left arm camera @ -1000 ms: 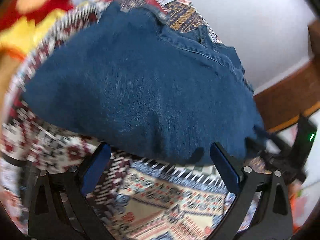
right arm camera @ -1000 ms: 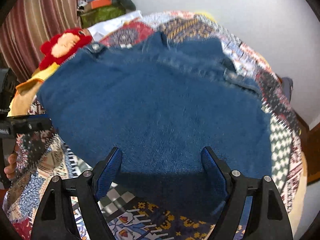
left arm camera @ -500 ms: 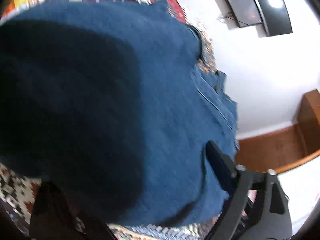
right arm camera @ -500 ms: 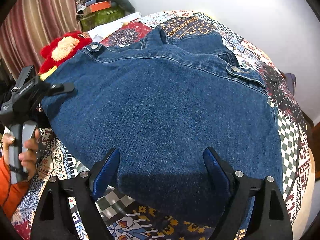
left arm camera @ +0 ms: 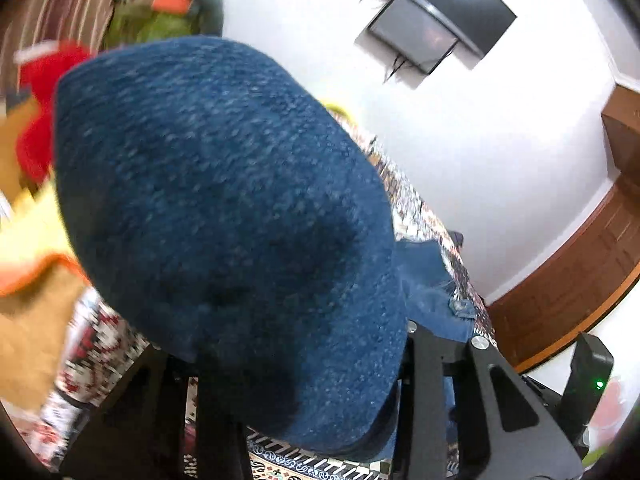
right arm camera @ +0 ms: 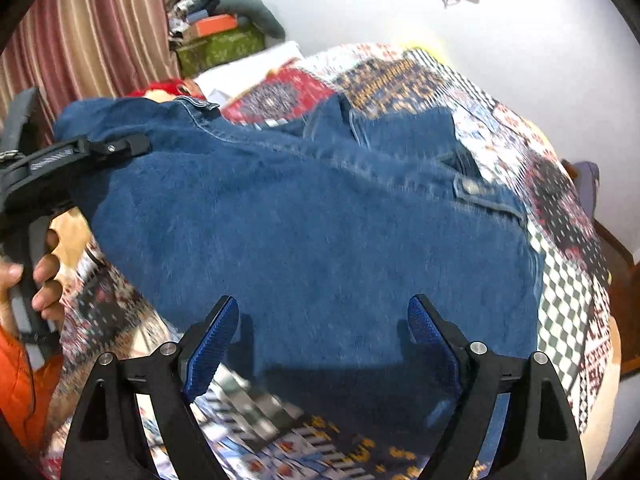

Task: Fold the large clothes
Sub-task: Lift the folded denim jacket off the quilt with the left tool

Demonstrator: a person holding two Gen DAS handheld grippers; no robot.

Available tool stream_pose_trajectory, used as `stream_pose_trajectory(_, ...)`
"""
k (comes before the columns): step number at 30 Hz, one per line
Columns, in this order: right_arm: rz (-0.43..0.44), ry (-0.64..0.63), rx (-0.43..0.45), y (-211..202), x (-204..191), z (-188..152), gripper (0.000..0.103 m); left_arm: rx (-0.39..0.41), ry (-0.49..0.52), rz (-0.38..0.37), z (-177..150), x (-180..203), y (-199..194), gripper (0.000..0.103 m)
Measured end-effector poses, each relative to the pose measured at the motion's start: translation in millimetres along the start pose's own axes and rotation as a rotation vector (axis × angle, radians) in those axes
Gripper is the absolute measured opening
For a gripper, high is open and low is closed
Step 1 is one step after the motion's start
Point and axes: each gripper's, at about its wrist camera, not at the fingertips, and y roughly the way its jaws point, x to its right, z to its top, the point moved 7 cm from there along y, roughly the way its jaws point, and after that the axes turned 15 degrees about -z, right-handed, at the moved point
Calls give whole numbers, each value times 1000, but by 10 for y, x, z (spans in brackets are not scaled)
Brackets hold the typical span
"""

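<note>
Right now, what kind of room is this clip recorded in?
Most likely a bedroom. The denim jacket lies on a bed with a patchwork quilt, a flat screen is mounted on the white wall, and striped curtains hang beside a pile of belongings in the corner.

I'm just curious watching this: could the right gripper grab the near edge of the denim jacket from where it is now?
Probably yes. The right gripper hangs open over the denim jacket, its near hem between the fingers, nothing in between. The left gripper is off at the far side.
</note>
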Motion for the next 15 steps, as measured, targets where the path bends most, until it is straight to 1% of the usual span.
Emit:
stream_pose_trajectory(2,41,-3,-1,54,-156,56,85,37,52,21,69,127,-116,37)
stream_pose_trajectory(4,73,-14,-10,142,-300,57,85,56,103,55,102,230,-181,37)
stream_pose_trajectory(7,139,-5,-70,357,-528,-42,87,39,172,118,52,323,-96,37)
stream_pose_trajectory(8,168,8,-111,458,-594,-98,89,25,207,153,8,336,-45,37)
stream_pose_trajectory(9,177,13,-121,519,-635,-132,92,15,223,167,-6,358,-22,37)
stream_pose_trajectory(11,154,-25,-96,529,-688,-154,95,-4,249,198,-81,374,68,37)
stream_pose_trajectory(13,137,-76,-91,509,-731,-170,96,-14,266,214,-87,330,152,37)
stream_pose_trajectory(14,142,-84,-101,493,-724,-175,96,-16,282,222,-101,388,193,37)
stream_pose_trajectory(15,153,-80,-113,474,-685,-177,96,-15,292,223,-31,388,173,37)
